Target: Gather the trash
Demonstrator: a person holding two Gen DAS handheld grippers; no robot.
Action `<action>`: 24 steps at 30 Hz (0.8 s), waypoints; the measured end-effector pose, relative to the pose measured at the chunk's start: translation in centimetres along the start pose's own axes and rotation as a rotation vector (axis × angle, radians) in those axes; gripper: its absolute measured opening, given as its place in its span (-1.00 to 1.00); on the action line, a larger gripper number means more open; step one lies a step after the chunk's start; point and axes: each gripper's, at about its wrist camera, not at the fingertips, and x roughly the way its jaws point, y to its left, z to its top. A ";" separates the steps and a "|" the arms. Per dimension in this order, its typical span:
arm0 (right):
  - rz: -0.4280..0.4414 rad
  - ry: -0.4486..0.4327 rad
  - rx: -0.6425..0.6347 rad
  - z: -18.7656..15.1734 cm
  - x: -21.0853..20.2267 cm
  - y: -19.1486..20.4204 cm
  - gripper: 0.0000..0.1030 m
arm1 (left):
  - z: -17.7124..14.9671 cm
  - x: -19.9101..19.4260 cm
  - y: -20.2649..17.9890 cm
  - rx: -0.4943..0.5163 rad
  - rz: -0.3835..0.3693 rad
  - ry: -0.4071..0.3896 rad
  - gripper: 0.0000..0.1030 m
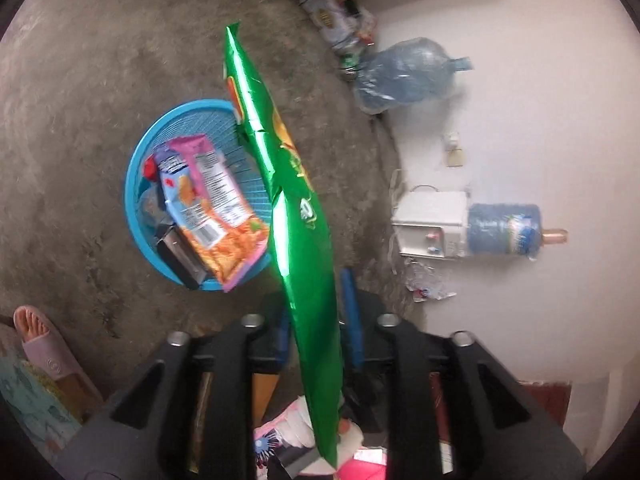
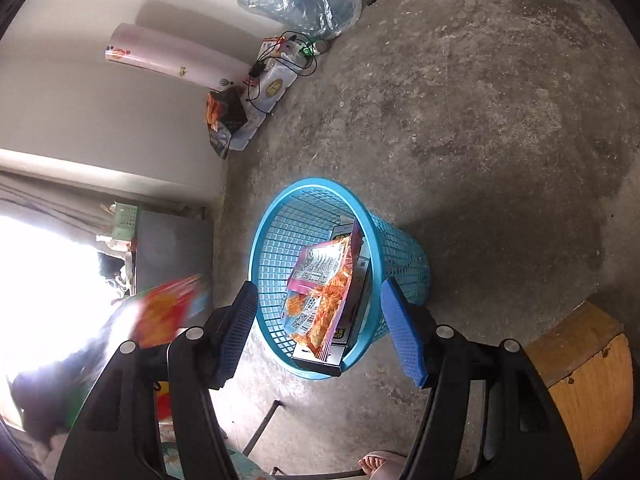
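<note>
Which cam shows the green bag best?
Left wrist. The green bag runs up the frame's middle, pinched in the left tool, over the basket. The right wrist view shows no green bag for certain, only a blurred packet at its left edge.

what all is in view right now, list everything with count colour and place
basket: 1, blue mesh, on the concrete floor
snack wrapper: 1, orange and pink, inside the basket
flat box: 1, dark, in the basket under the wrapper
green chip bag: 1, shiny green, clamped in the left gripper, above the floor beside the basket
water jug: 1, blue, plastic-wrapped, by the wall
water dispenser: 1, white, against the wall
wooden stool: 1, brown, beside the basket
left gripper: closed on the bag
right gripper: open, empty, over the basket
</note>
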 end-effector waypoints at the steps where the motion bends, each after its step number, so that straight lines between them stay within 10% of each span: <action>1: 0.002 0.005 0.006 -0.2 0.1 0.0 0.21 | 0.3 1.1 1.4 -0.047 0.072 -0.005 -0.02; 5: 0.003 0.023 0.022 -0.5 0.5 -0.3 0.21 | 0.1 2.4 5.5 -0.228 0.108 -0.004 -0.02; 9: 0.007 0.030 0.034 -0.8 0.7 -0.6 0.21 | -0.5 0.4 4.9 -0.179 0.112 -0.010 -0.01; 18: 0.021 -0.019 -0.074 -1.5 -0.8 2.5 0.21 | -5.6 -13.4 -2.4 0.291 0.050 -0.156 0.04; 24: 0.058 -0.127 -0.429 -5.3 -5.3 12.9 0.21 | -14.7 -26.9 -2.8 0.510 0.162 -0.439 0.54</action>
